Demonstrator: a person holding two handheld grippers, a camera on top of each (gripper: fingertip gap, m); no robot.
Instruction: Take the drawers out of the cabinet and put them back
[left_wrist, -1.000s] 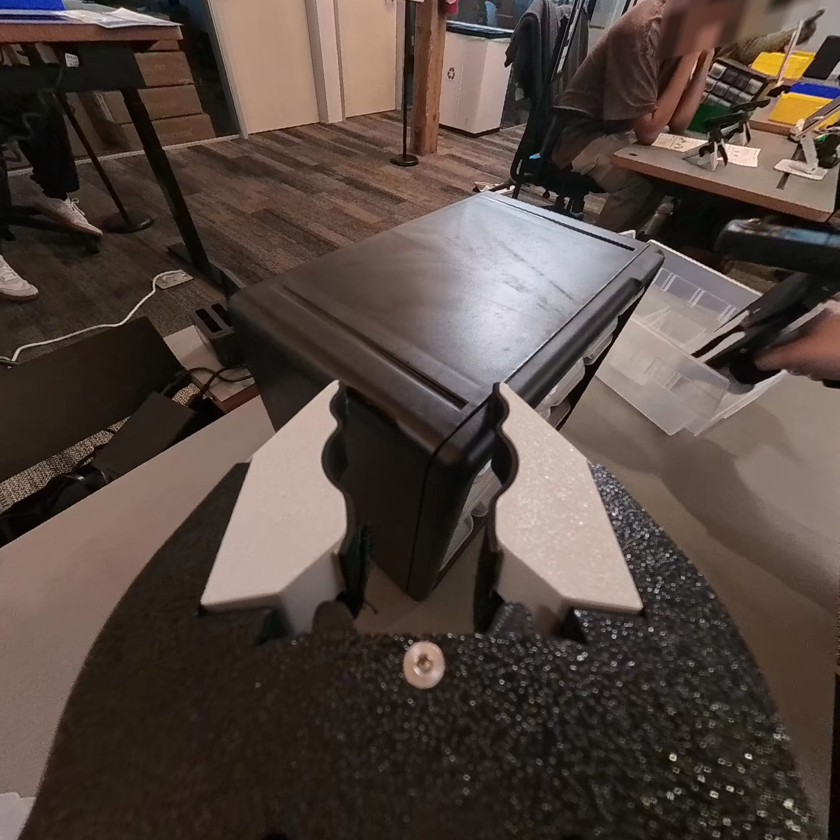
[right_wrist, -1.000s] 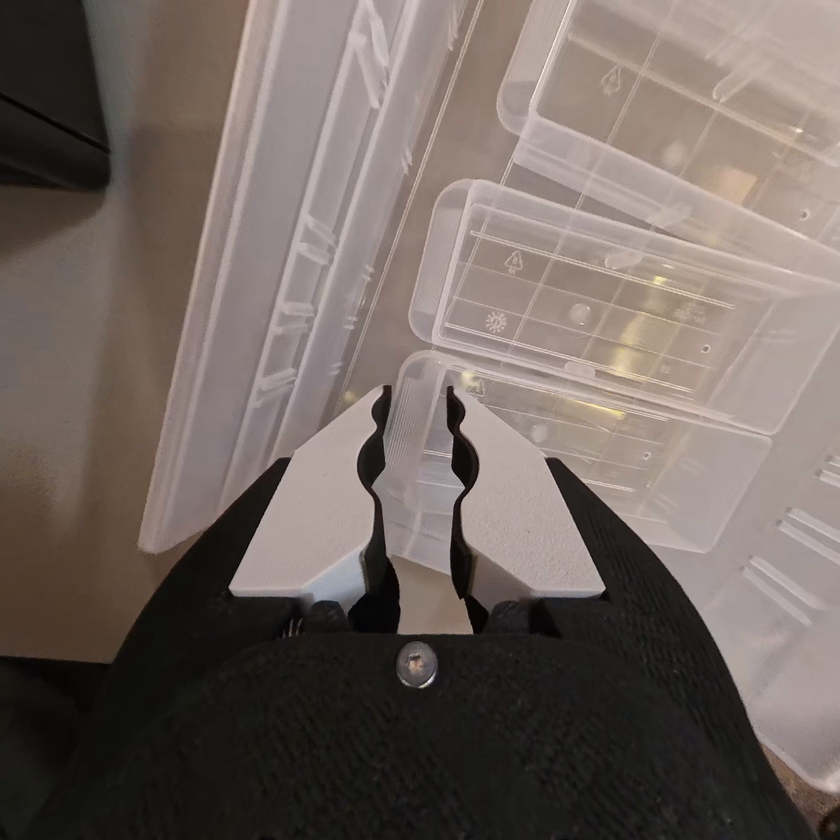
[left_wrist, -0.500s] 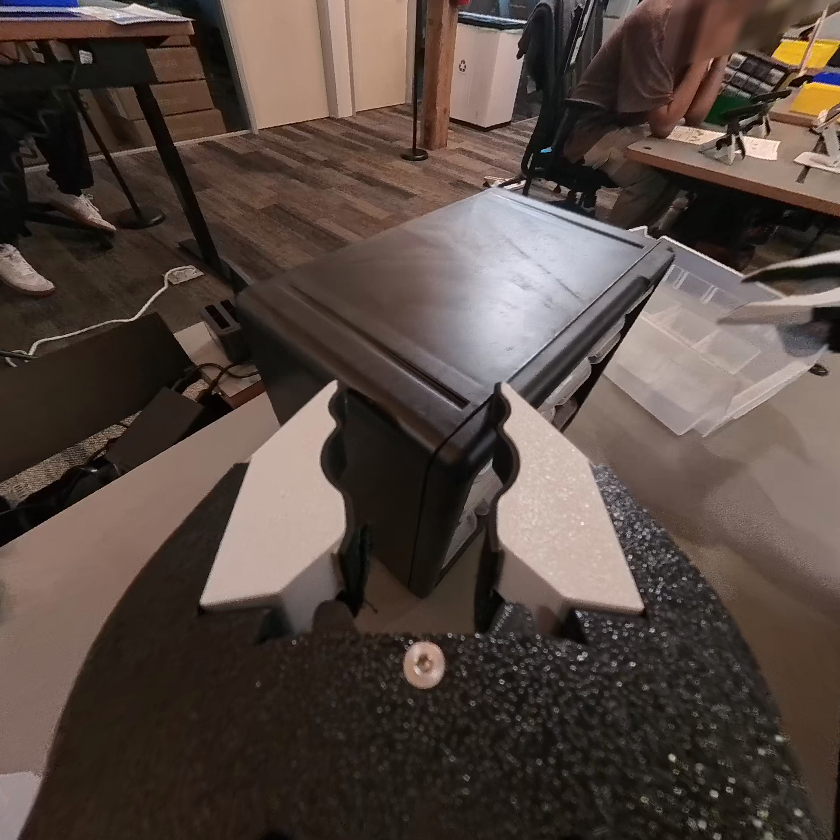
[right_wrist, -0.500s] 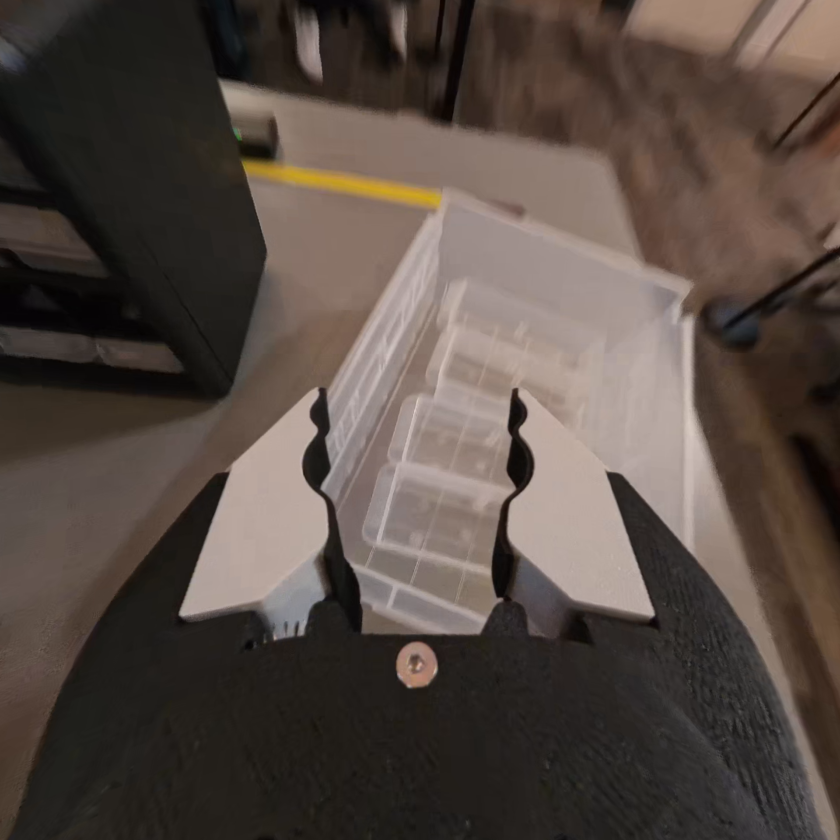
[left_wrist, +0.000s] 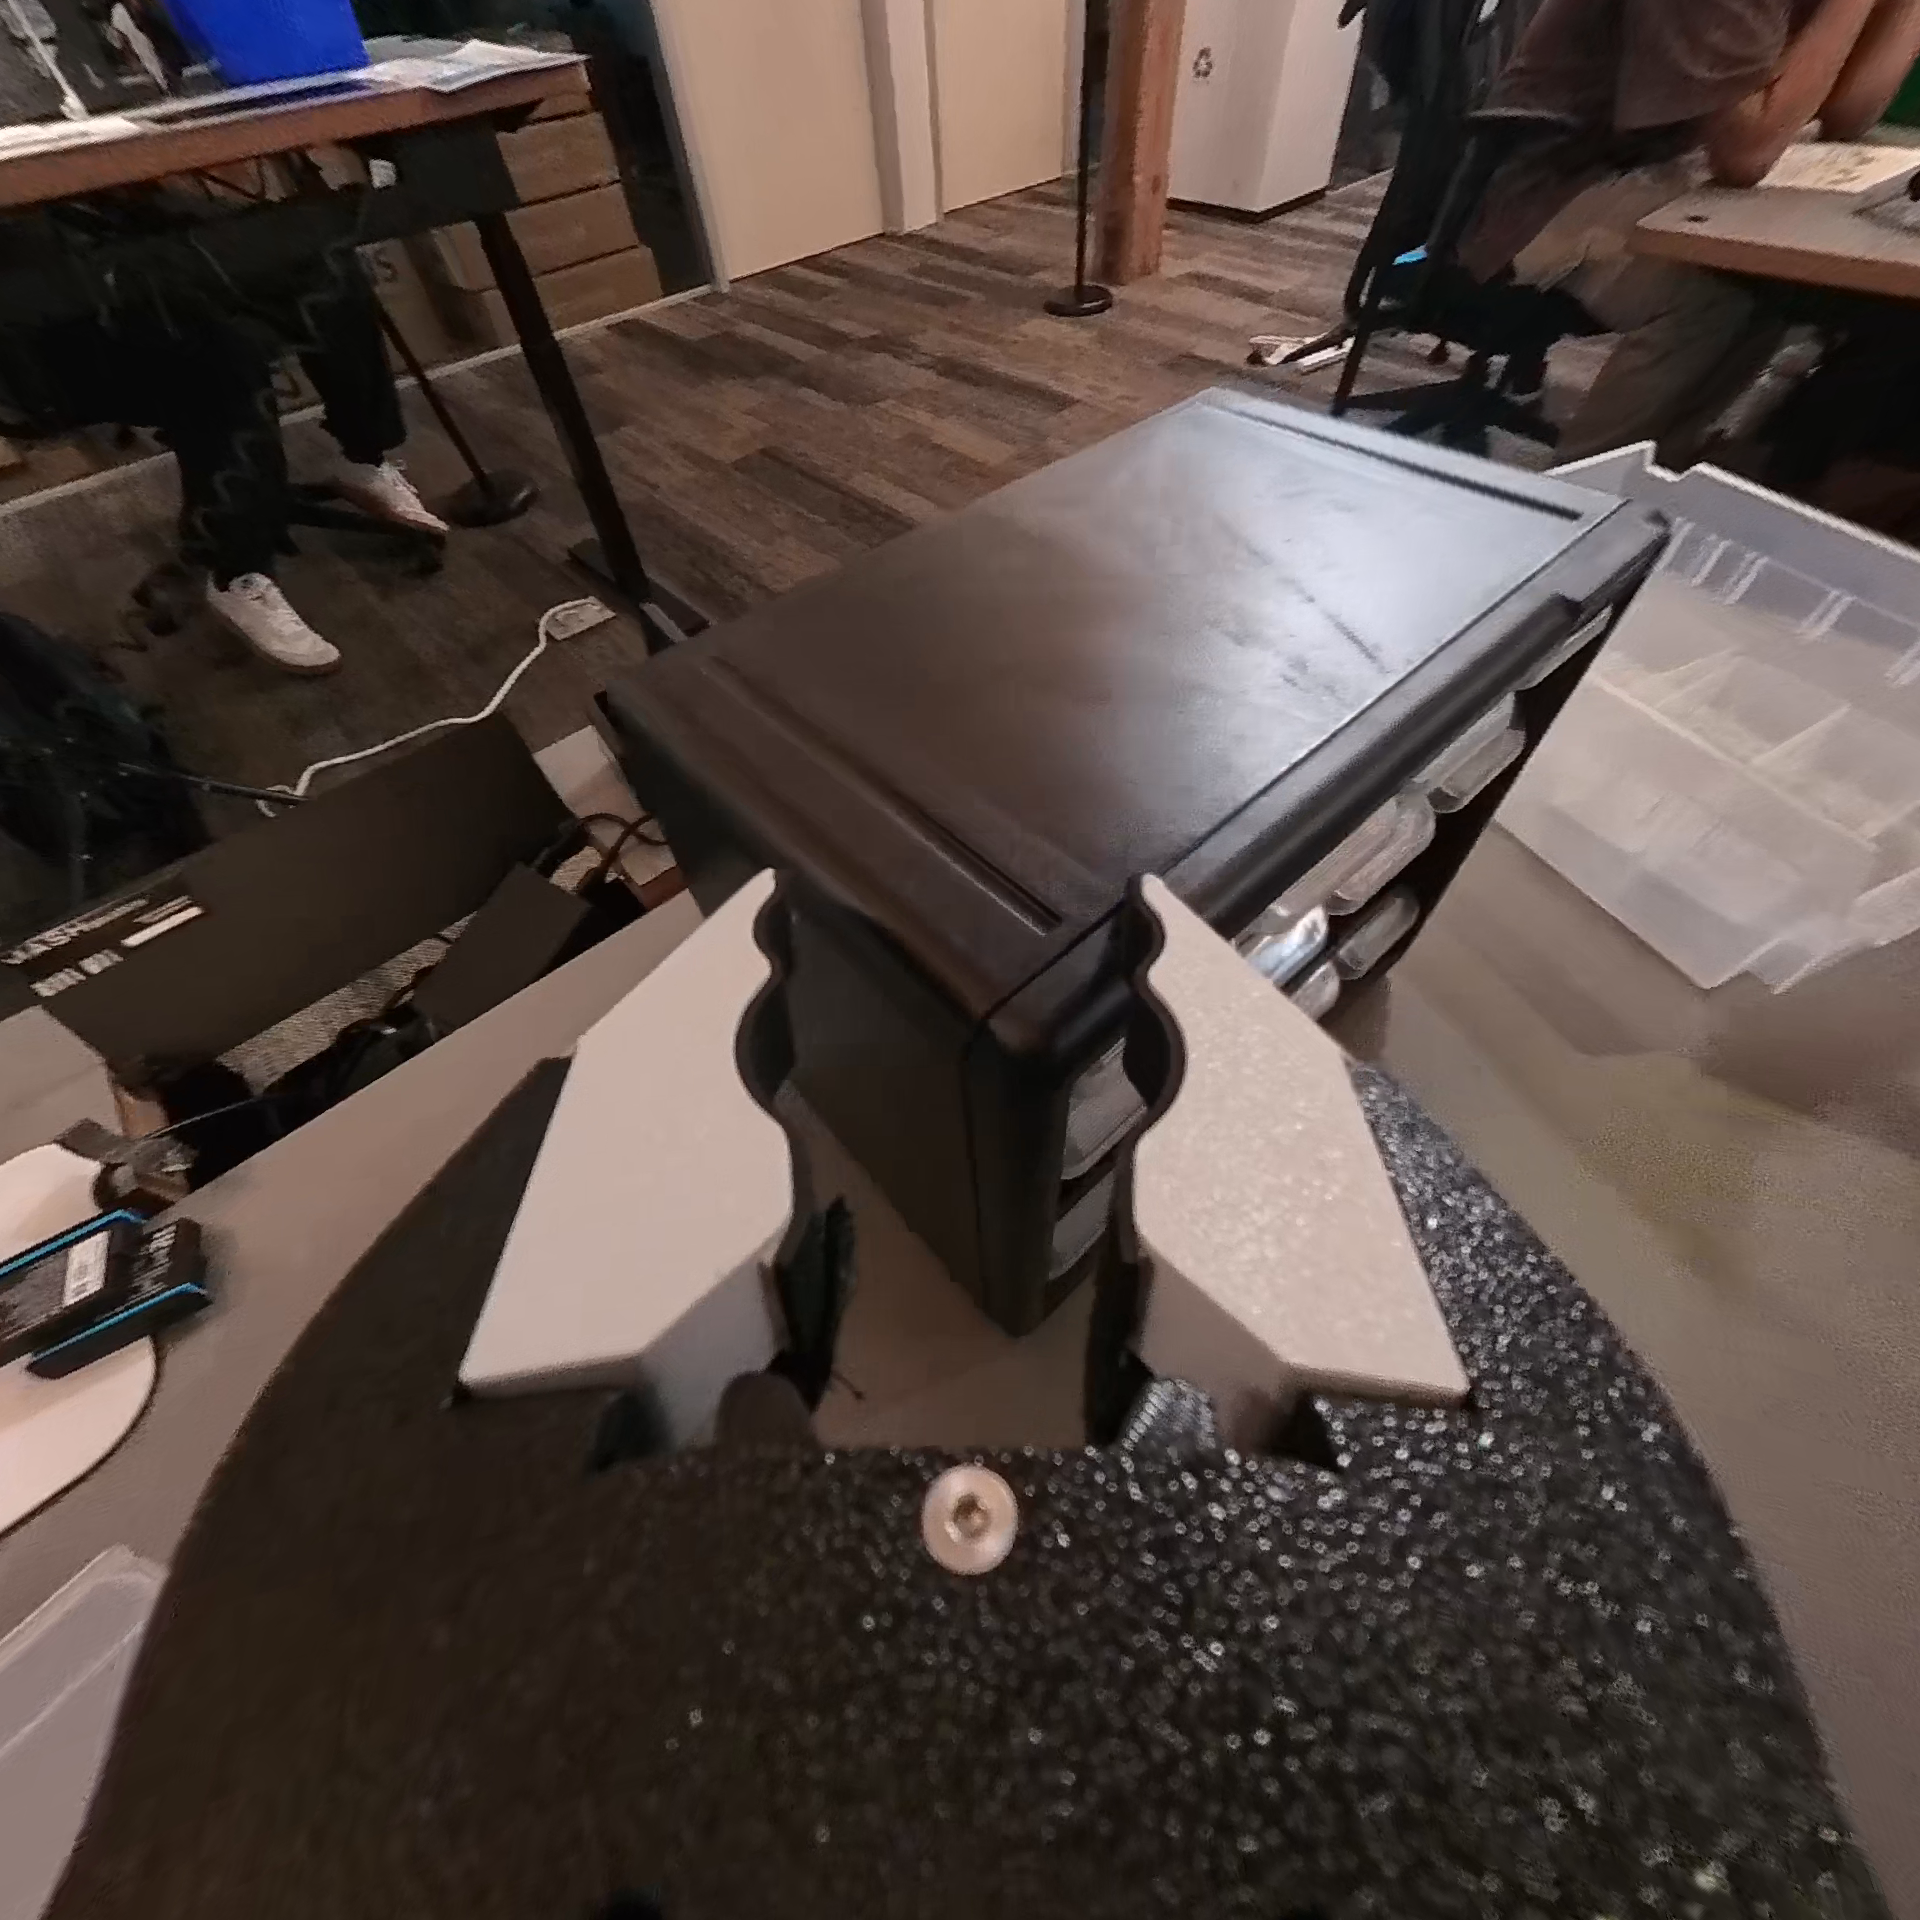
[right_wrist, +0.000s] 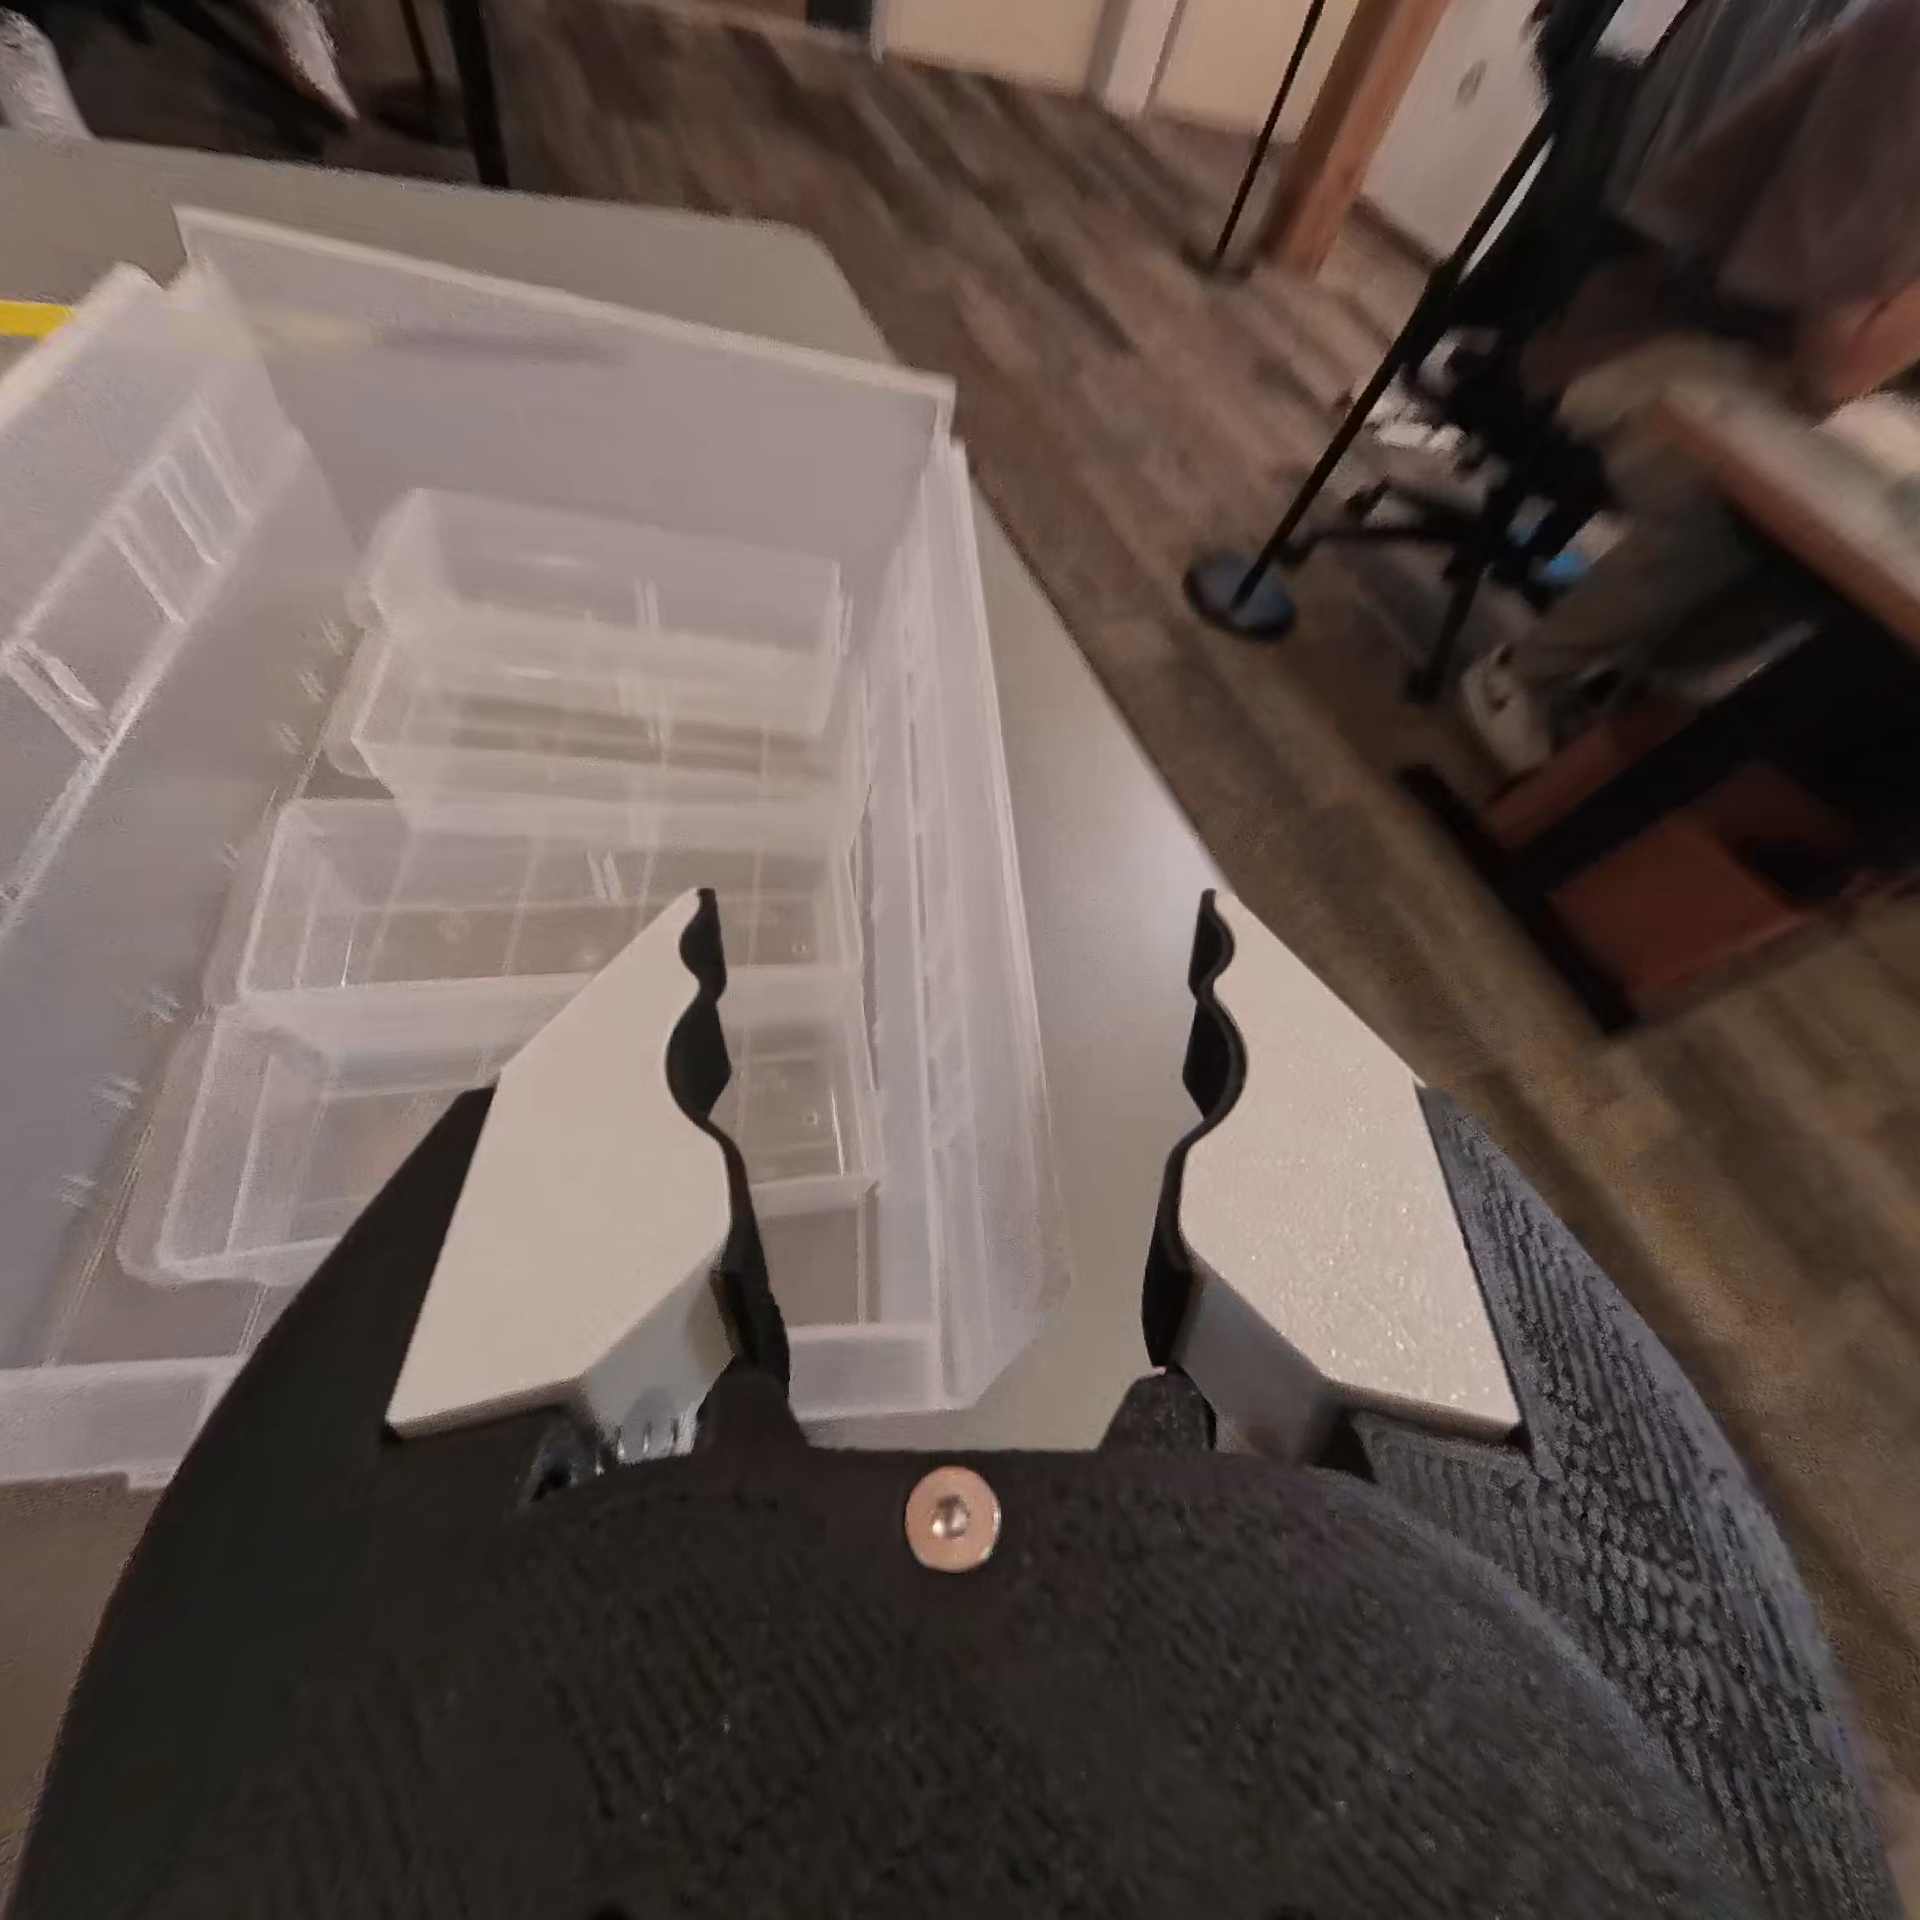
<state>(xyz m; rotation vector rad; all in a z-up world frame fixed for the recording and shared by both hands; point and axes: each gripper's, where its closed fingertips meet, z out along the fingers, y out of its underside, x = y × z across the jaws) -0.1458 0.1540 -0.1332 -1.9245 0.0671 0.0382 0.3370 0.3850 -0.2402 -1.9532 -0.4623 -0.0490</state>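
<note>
Having dropped a drawer (right_wrist: 540, 904) into the bin (right_wrist: 966, 831), my right tongs (right_wrist: 951, 1049) gape empty; left tongs (left_wrist: 956, 997) stay spread around the cabinet (left_wrist: 1143, 665) corner.

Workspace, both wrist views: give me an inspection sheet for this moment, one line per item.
Surface: grey table, mostly bare near the cabinet.
Job's things: black cabinet upright, clear drawers showing in its front; four small clear drawers lying in a large clear bin on the table.
Clutter: two dark flat packs with blue edging at the table's left edge.
Grippers: left tongs astride the cabinet's near top corner, contact not clear; right tongs wide open, empty, above the bin's near corner.
Cables: white cord on the floor.
Surroundings: wood floor, desks, seated people.
</note>
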